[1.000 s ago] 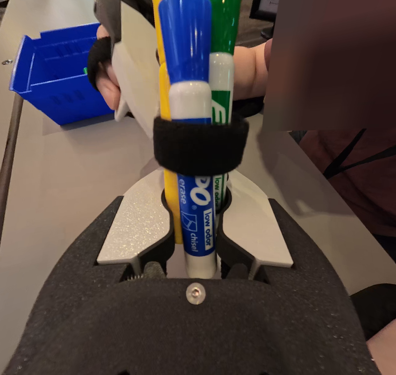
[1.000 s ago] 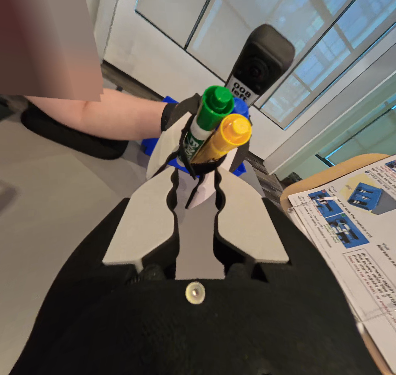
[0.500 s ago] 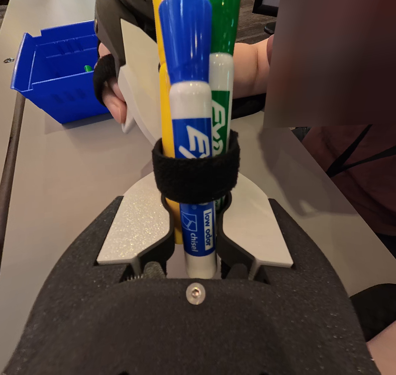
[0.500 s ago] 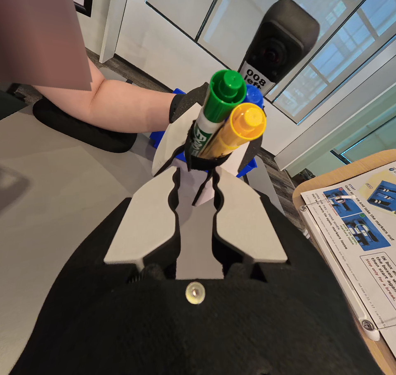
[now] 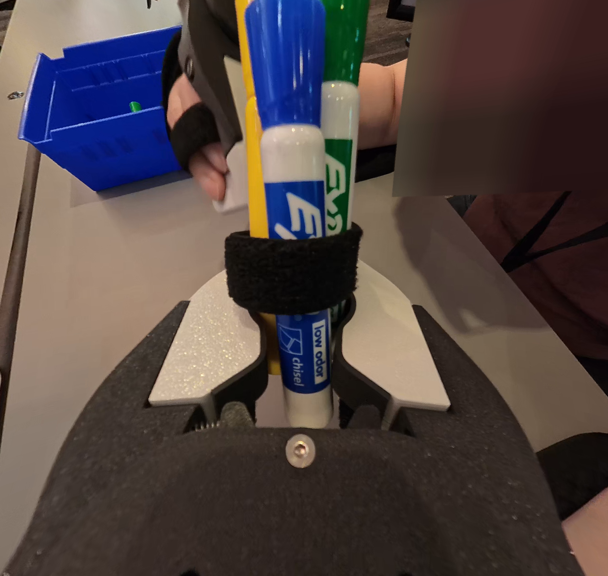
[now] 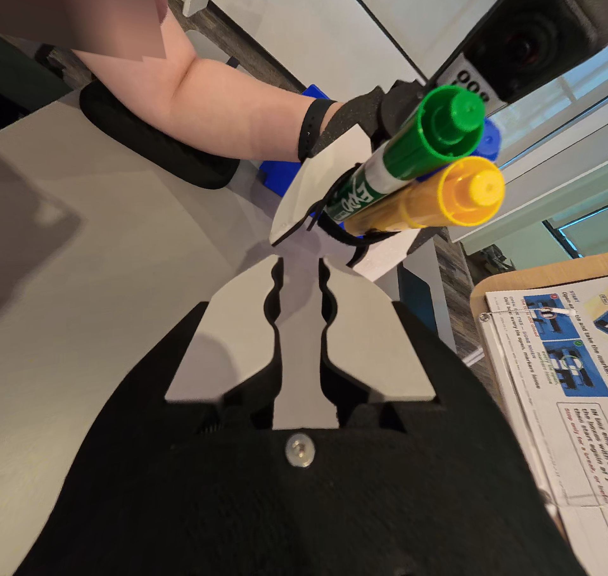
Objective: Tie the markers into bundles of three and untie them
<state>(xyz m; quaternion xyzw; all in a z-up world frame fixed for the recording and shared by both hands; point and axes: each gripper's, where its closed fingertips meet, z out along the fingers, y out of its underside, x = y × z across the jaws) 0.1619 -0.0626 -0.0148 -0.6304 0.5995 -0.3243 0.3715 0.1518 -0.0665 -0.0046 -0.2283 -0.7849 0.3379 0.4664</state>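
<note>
Left claw (image 5: 301, 339) is clenched on the lower ends of three markers (image 5: 289, 152), blue, yellow and green, held upright above the grey tabletop (image 5: 108, 264) with a black strap (image 5: 291, 270) looped around them. Right claw (image 6: 301, 264) hangs released just below the bundle, gripping nothing, and a blue bin (image 5: 98, 122) sits behind.

The blue marker (image 5: 291, 152) has a blue cap, a white body and a blue label. The green marker (image 5: 339, 106) has a green cap and a white and green body. The yellow marker (image 5: 253, 152) is yellow all over. The strap (image 5: 291, 269) around them is fuzzy and black. The left gripper (image 5: 301, 300) has white sparkly fingers on a black speckled body. The right gripper (image 6: 301, 264) is white and black too. The bin (image 5: 98, 139) is bright blue. The table (image 5: 115, 264) is pale grey. The sheet (image 6: 552, 379) is white with blue pictures.
</note>
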